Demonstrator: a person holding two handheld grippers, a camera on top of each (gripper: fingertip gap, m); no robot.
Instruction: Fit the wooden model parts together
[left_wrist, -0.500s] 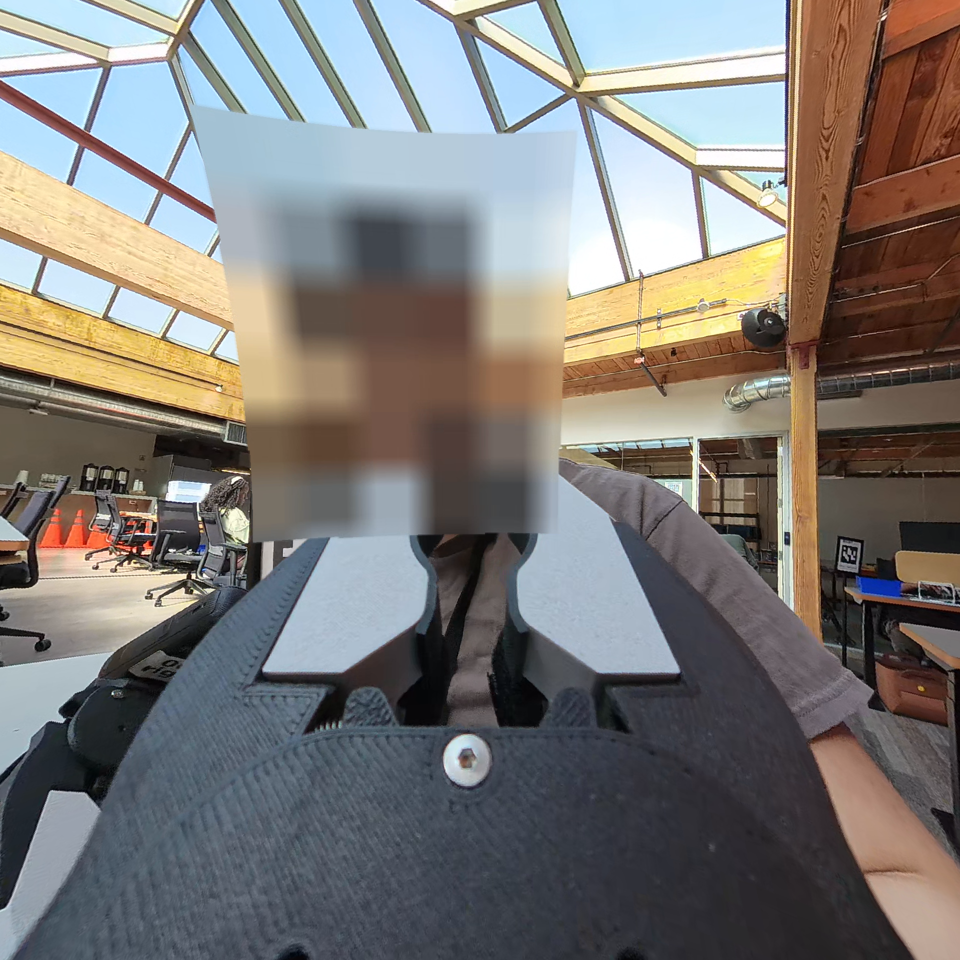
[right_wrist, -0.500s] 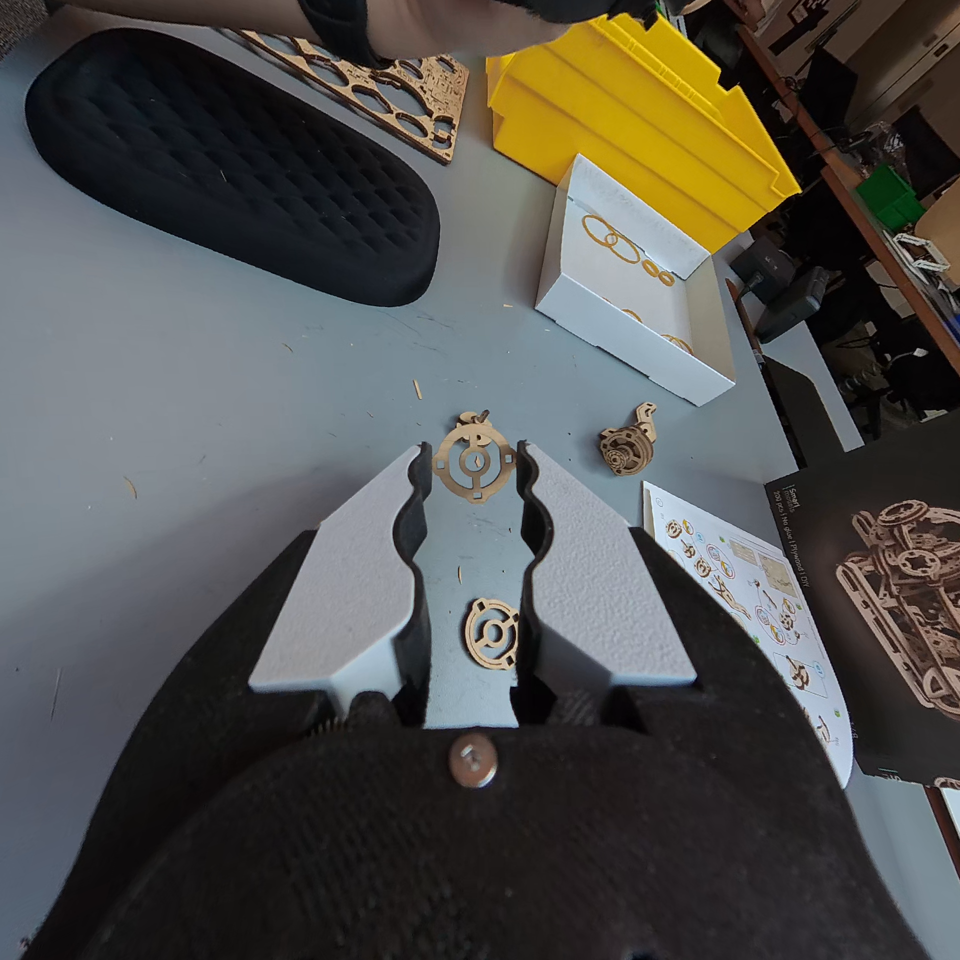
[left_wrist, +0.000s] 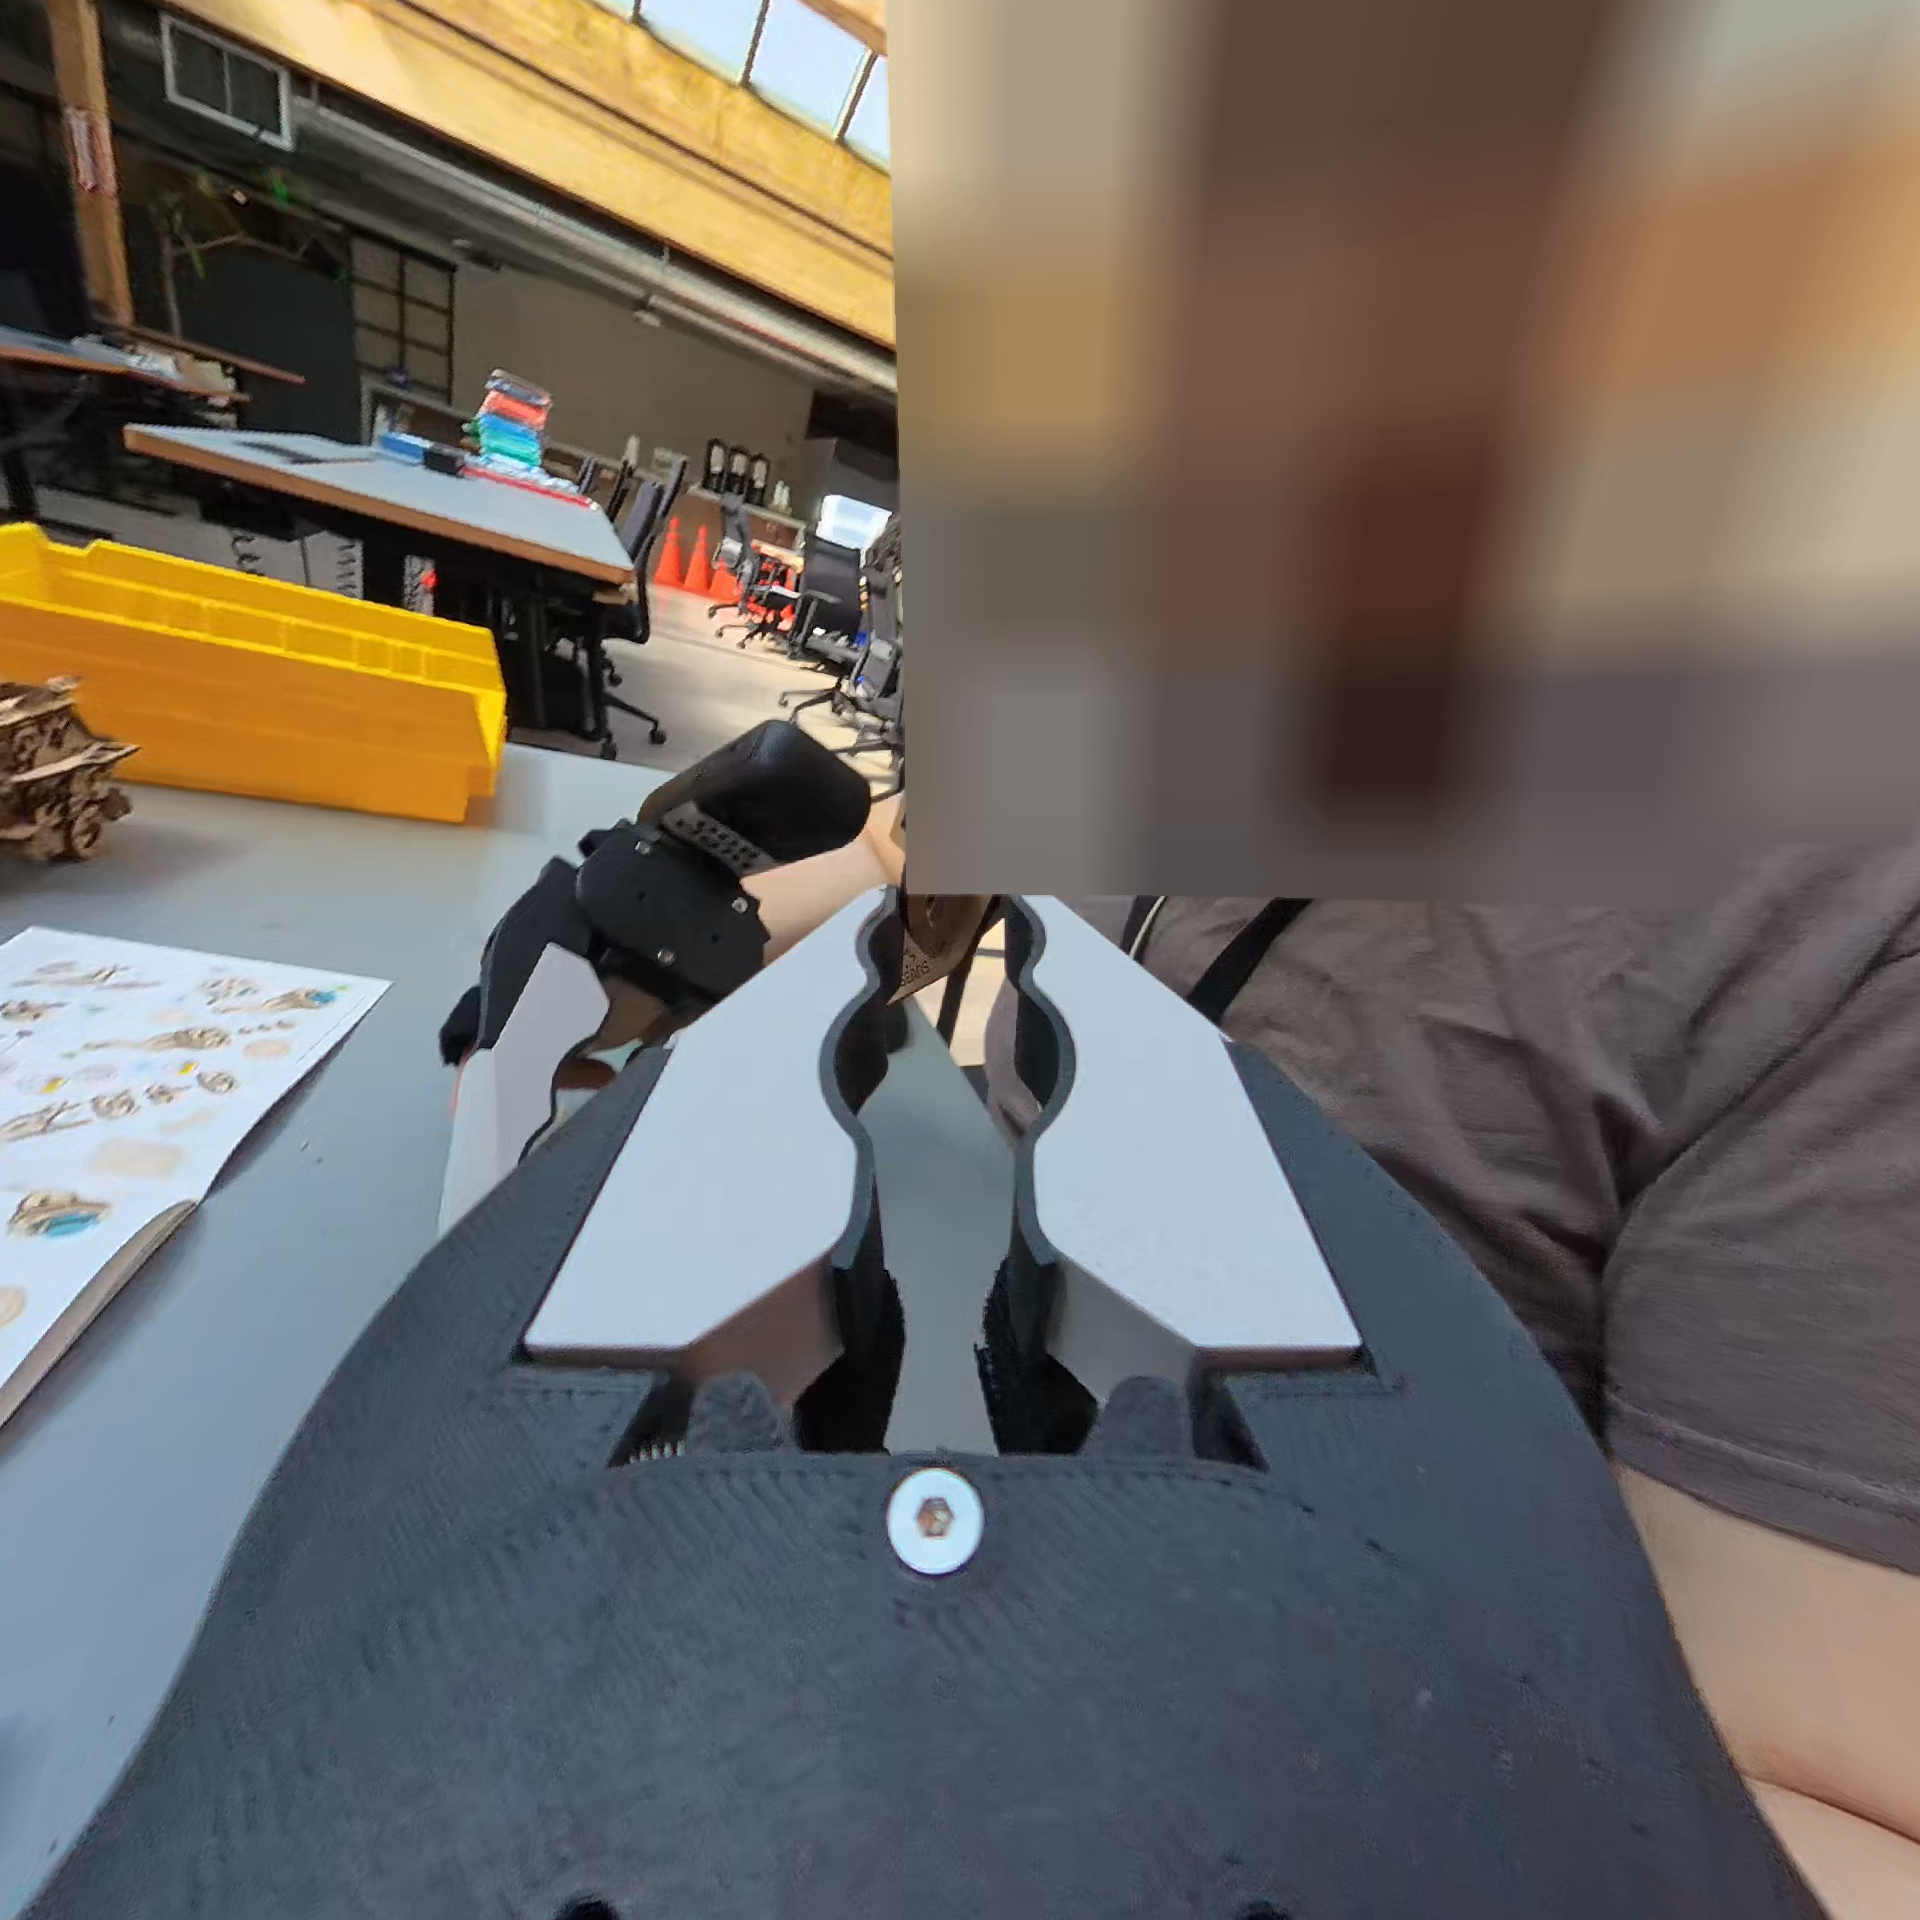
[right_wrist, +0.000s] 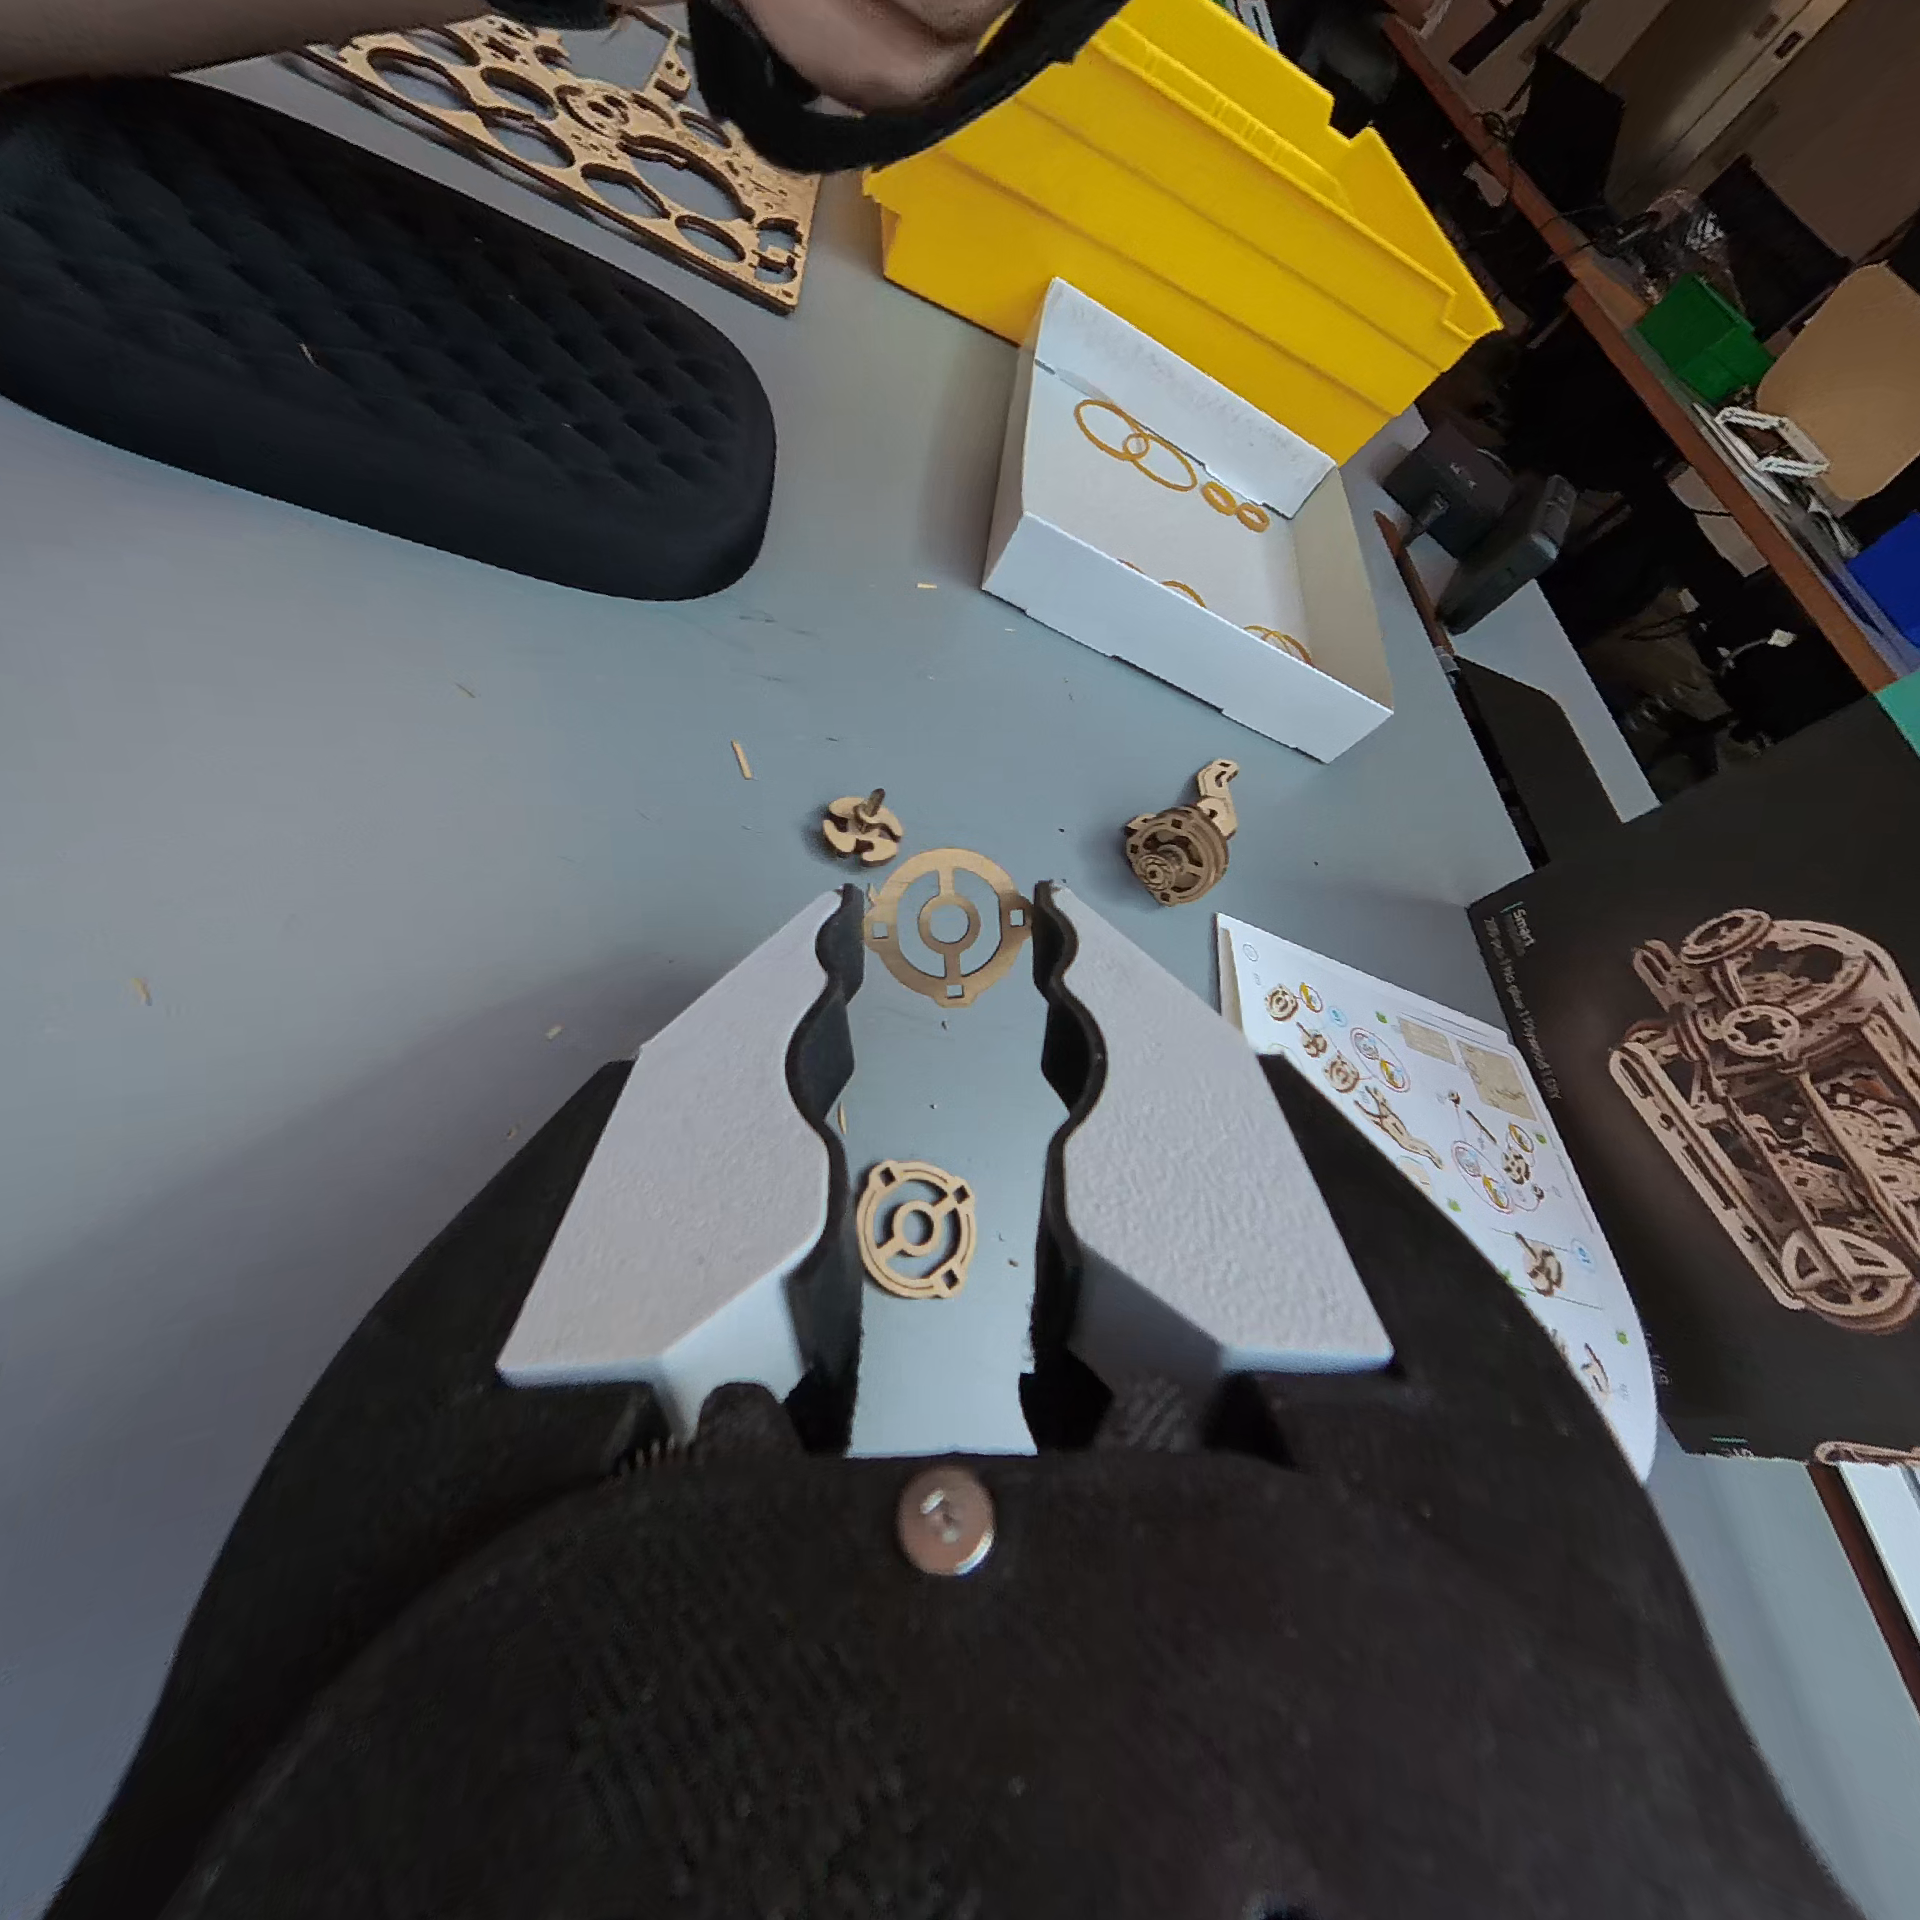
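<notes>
The larger wooden ring plate (right_wrist: 945, 925) is a thin, flat laser-cut piece: likely very light, stiff but easy to snap across its narrow spokes, and hard to lift off the grey table (right_wrist: 364, 883); its outer rim looks the soundest place to pinch. It lies flat between the tips of the right gripper (right_wrist: 948, 914), whose jaws are spread and seem just clear of it. A smaller ring plate (right_wrist: 916, 1228) lies nearer, between the fingers. The left gripper (left_wrist: 948, 935) is raised off the table, jaws apart, holding nothing.
</notes>
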